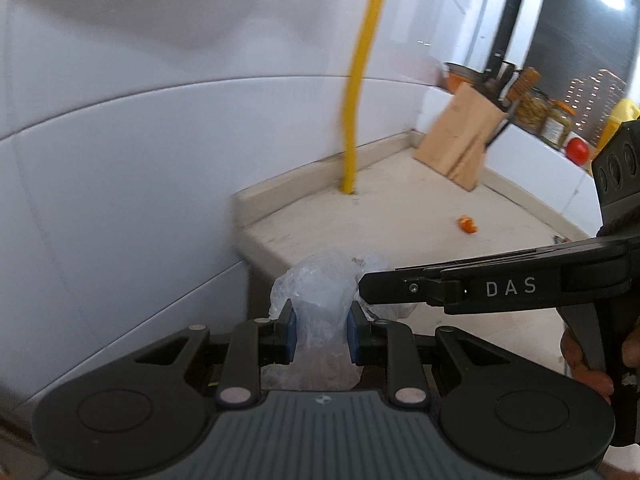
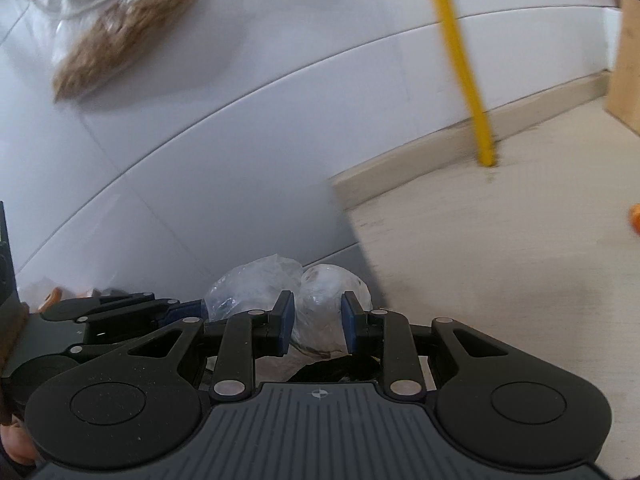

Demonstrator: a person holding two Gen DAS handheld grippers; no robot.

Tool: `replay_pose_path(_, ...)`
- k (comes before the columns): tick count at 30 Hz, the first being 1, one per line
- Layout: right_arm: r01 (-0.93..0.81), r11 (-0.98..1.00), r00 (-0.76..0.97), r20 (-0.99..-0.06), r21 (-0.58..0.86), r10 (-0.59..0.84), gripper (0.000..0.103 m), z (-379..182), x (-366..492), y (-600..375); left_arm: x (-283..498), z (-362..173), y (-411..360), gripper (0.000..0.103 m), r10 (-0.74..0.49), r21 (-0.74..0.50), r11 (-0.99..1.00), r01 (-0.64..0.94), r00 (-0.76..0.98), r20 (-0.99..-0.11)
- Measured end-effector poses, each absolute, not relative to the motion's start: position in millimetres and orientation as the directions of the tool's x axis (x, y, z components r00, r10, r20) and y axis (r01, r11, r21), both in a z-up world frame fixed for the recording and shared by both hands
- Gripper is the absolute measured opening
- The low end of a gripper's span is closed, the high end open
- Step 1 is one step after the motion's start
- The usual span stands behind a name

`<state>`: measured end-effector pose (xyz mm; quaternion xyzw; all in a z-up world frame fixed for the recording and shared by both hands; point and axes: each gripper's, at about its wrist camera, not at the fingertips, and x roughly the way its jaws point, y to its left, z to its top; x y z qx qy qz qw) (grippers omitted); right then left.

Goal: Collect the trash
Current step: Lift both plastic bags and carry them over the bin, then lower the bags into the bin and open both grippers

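Pads of the left gripper are pinching a clear plastic bag, and the right gripper is clamping the same bag just beside it, both bunching the film near the edge of the counter. Judging by that, the bag is being carried as the trash holder, so both grips should be staying firm and level, keeping the mouth from sagging. An orange scrap is lying on the counter, well apart from the bag, likely trash waiting for collection. A yellow pipe is rising from the counter by the wall. Blur is smearing everything; the bag's lower part and contents are hiding behind the gripper bodies.
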<state>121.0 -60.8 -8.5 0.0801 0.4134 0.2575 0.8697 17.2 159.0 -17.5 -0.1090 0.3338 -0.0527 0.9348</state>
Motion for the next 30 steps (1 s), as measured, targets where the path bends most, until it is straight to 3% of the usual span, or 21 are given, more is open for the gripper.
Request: replay_pose_path(30, -0.428, 0.851, 0.385, -0.790, 0.306, 0.478, 0.033, -55, 135, 16, 4, -65, 206, 0.019, -0.104, -0.278, 0.952, -0.127, 0.721, -0.685)
